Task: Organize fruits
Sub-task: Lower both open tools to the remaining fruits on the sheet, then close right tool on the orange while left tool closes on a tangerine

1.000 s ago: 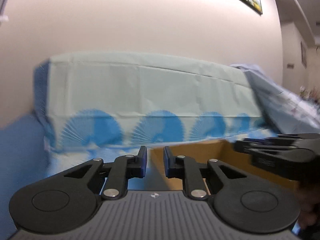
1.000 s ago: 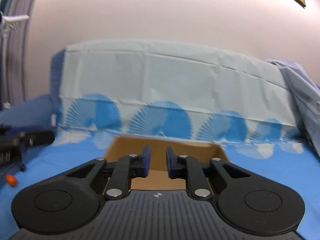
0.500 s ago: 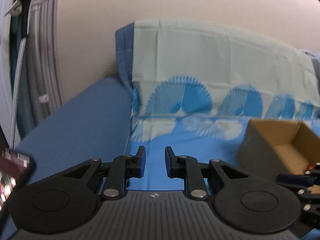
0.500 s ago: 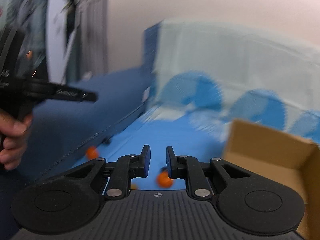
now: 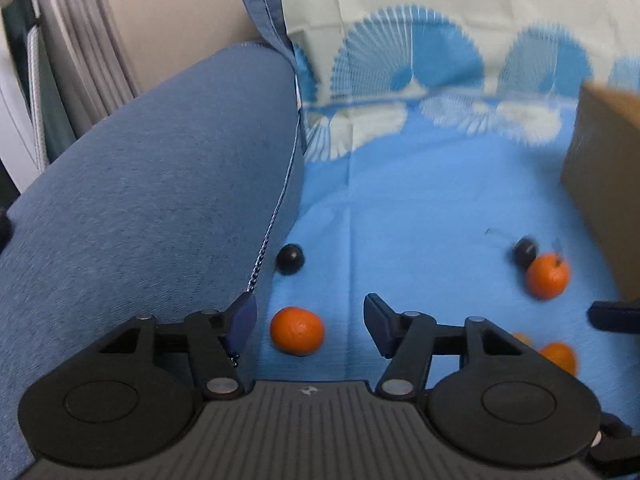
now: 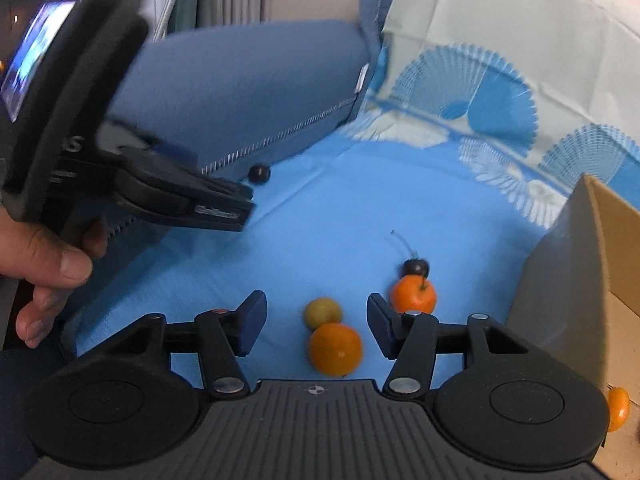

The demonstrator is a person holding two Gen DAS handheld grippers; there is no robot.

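My left gripper [image 5: 310,320] points down at the blue cloth [image 5: 420,208], its jaws opening. A tangerine [image 5: 297,330] lies on the cloth between its fingers, untouched by the pads. A dark round fruit [image 5: 291,258] sits further ahead by the cushion. My right gripper [image 6: 314,326] is also opening, over an orange [image 6: 335,348] and a small yellow-green fruit [image 6: 322,312]; neither is gripped. Just past its right finger a second tangerine [image 6: 413,298] touches a dark cherry [image 6: 416,267]. A cardboard box [image 6: 580,280] stands at the right with an orange piece [image 6: 618,408] inside.
A blue sofa cushion [image 5: 152,200] rises along the left of the cloth. A pale patterned cover [image 5: 440,20] hangs behind. In the right wrist view, a hand [image 6: 44,264] holds the left gripper [image 6: 224,208] at the left. A curtain and a pole stand beyond the cushion.
Both grippers tipped down from the wall and sofa back toward the cloth and swung left. Their jaws went from shut to apart. The loose fruits came into view.
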